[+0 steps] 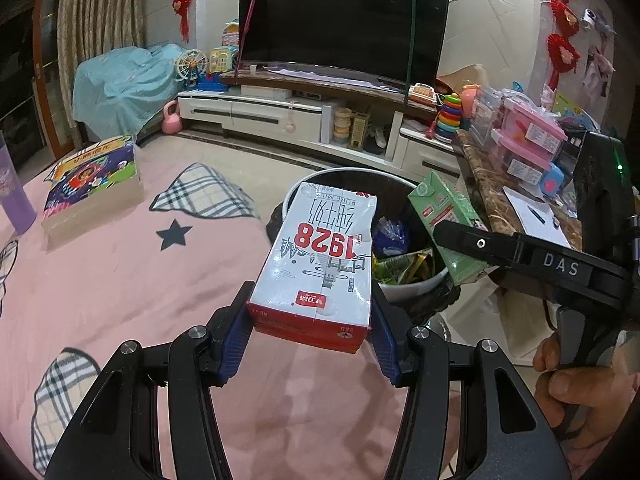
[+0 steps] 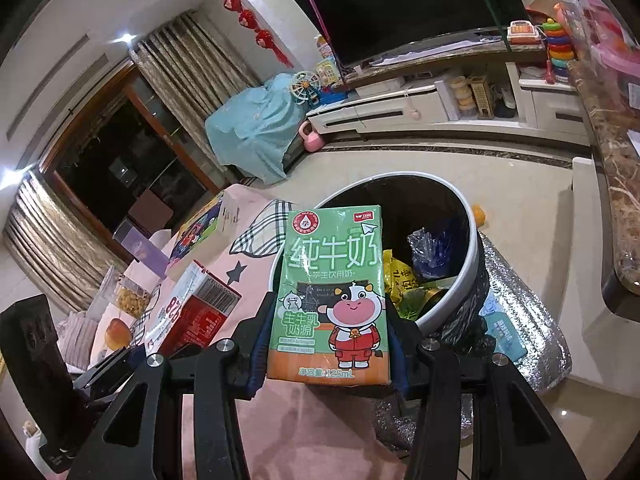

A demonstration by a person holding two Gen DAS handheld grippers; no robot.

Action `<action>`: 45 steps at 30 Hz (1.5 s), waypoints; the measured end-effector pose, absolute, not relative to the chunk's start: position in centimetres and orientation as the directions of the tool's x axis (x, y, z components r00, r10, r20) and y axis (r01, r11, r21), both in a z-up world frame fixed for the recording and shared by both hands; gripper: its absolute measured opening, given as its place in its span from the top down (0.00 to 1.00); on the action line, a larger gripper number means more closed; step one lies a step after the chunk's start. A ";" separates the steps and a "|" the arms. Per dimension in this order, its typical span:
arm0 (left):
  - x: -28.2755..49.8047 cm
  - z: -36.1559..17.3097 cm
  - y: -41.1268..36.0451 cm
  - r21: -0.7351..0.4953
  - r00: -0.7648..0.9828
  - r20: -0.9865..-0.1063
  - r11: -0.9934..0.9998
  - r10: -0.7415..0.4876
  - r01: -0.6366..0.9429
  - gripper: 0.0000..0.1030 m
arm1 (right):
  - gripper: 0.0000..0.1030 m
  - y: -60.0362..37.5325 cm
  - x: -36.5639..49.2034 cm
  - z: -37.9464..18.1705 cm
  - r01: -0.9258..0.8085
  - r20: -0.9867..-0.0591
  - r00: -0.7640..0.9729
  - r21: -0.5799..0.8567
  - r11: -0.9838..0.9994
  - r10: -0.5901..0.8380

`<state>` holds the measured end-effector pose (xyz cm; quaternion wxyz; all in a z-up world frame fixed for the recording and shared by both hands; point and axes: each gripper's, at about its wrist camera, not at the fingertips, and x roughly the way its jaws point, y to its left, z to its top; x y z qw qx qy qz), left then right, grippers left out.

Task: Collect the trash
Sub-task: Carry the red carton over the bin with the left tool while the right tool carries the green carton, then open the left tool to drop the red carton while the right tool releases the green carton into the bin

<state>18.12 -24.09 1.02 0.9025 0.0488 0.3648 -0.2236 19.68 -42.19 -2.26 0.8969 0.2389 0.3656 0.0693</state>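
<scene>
My left gripper [image 1: 312, 316] is shut on a white and red milk carton [image 1: 320, 256] marked 1928, held above the pink tablecloth near the trash bin [image 1: 408, 286]. My right gripper [image 2: 328, 344] is shut on a green milk carton [image 2: 332, 296] with a cartoon cow, held just in front of the white-rimmed, black-lined bin [image 2: 472, 240]. The bin holds several wrappers. In the left wrist view the green carton [image 1: 444, 216] and the right gripper [image 1: 452, 232] hang over the bin's right rim. In the right wrist view the red and white carton [image 2: 192, 312] shows at the left.
A pink tablecloth [image 1: 120, 280] covers the table, with a picture-book box [image 1: 92, 184] and a purple bottle [image 1: 14, 192] at the far left. A marble counter [image 1: 492, 184] with toy boxes stands right of the bin. A silver foil bag [image 2: 520, 320] lies beside the bin.
</scene>
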 end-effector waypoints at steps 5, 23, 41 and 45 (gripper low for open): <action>18.9 1.2 -24.8 -0.069 0.634 -0.680 0.893 -0.369 0.446 0.49 | 0.53 -42.9 20.6 -2.6 0.060 -0.633 0.715 0.477 0.877 0.296; 21.4 0.8 -27.6 -0.041 0.622 -0.694 0.883 -0.363 0.468 0.49 | 0.53 -44.3 23.0 -3.1 0.085 -0.660 0.697 0.465 0.881 0.281; 23.1 0.1 -29.3 -0.028 0.602 -0.716 0.877 -0.352 0.479 0.50 | 0.53 -44.9 24.3 -3.3 0.097 -0.681 0.679 0.454 0.886 0.275; 23.2 0.0 -29.6 -0.025 0.600 -0.718 0.875 -0.352 0.483 0.50 | 0.53 -45.0 24.6 -3.3 0.097 -0.685 0.675 0.449 0.888 0.273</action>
